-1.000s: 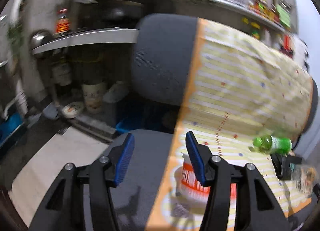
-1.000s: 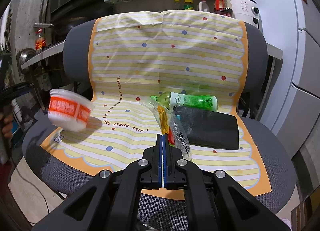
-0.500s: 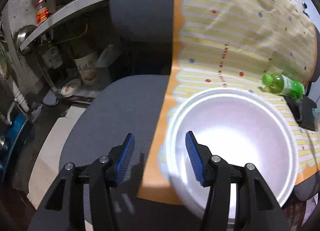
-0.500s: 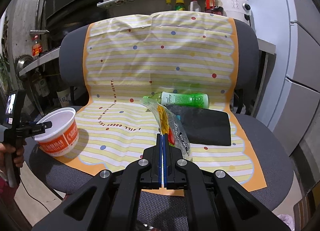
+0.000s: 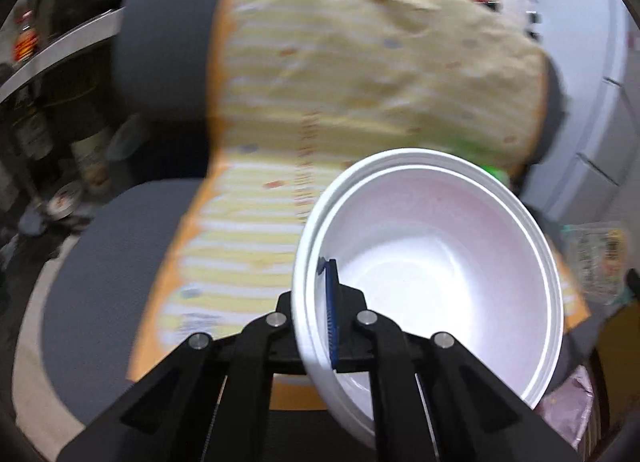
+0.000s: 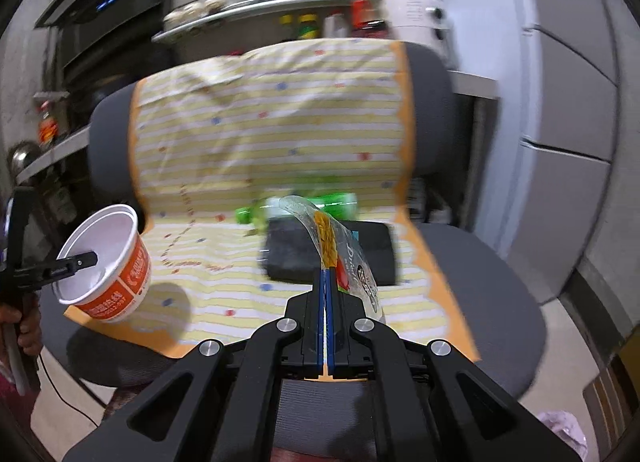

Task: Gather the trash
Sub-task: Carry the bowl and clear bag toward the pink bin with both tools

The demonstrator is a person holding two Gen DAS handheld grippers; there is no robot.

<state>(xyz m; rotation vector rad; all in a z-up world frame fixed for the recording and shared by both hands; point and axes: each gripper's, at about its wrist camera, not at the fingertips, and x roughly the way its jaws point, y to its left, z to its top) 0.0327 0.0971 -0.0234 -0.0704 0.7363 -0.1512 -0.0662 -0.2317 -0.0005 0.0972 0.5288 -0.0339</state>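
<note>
left tongs (image 5: 320, 302) pinched on noodle cup (image 5: 432, 282) rim, cup lifted off chair | foam's light, crushable, so rim's the spot | right tongs (image 6: 325, 290) clamped on crinkly wrapper (image 6: 340, 246)

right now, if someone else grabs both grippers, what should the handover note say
Left gripper: shut on the rim of the empty noodle cup, held off the chair's left edge.
Right gripper: shut on the clear snack wrapper, lifted above the seat.
Left on the striped mat: green bottle lying on its side, black pouch in front of it.
Done: two items in hand. To do: bin both, then fetch bottle and pouch. No bin clearly visible.
</note>
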